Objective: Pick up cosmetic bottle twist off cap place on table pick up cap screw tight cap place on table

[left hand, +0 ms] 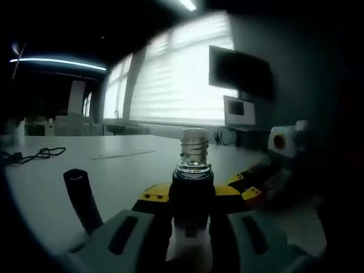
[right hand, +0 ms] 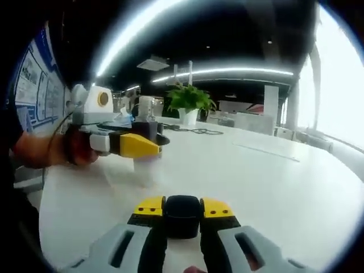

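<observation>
Left gripper: we are clamping the bottle between the yellow-tipped jaws, upright, over the white table.
Bottle: we are seeing a dark body with a clear glass shoulder and a bare threaded neck; the cap is off. Whether anything is inside, we cannot tell.
Right gripper: we are pinching the black cap between its yellow tips, low over the table.
Other views: the right gripper is showing just right of the bottle; the left gripper, held by a hand, is showing at left.
Table: a black cable and a potted plant are sitting farther off.
</observation>
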